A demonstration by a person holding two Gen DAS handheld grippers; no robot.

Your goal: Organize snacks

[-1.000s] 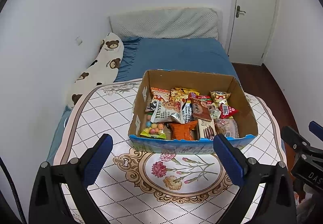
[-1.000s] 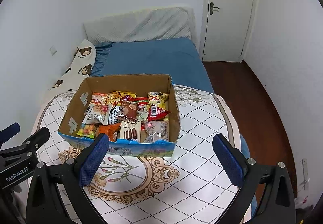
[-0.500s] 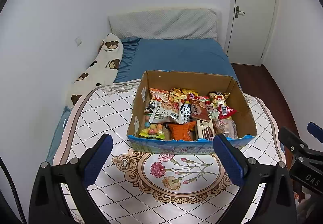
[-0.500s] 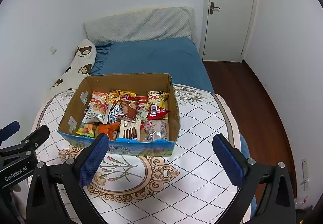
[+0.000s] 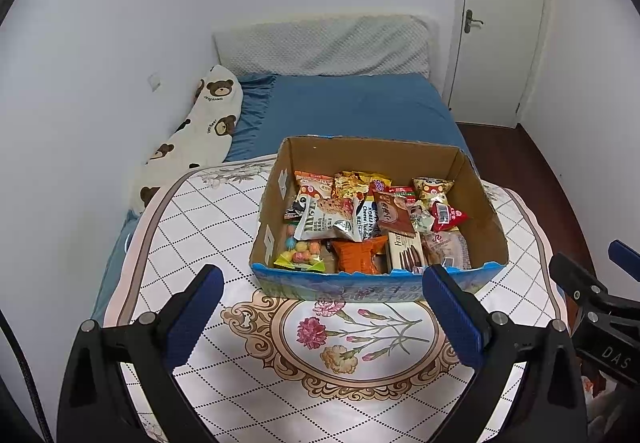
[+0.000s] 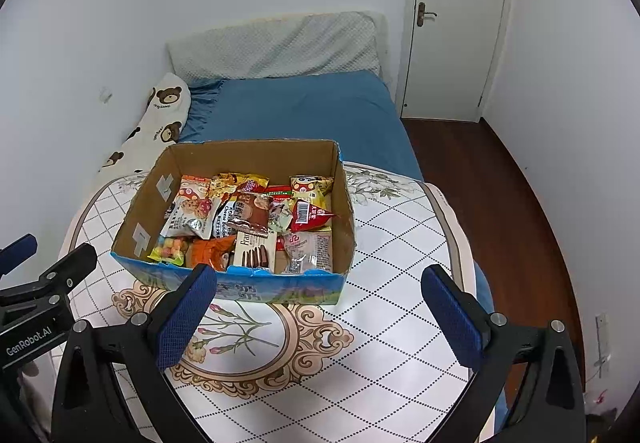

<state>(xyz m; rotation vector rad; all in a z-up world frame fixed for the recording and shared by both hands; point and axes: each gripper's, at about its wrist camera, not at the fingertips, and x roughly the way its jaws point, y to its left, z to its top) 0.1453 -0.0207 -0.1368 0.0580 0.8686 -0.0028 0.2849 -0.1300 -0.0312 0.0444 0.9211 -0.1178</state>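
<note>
Both grippers' fingers spread, empty; snack-filled cardboard box (image 5: 372, 289) ahead on table (image 5: 208, 227); bed (image 5: 352, 111) behind.

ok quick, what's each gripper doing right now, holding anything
Left gripper: open, holding nothing, short of the snack box.
Right gripper: open, holding nothing, also short of the box.

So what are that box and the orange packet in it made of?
The box looks like plain brown cardboard, matte inside, its outer front printed glossy blue with a ragged torn top edge. The orange packet seems to be thin crinkly plastic film, judging by its creases and slight shine; foil lining cannot be told.
</note>
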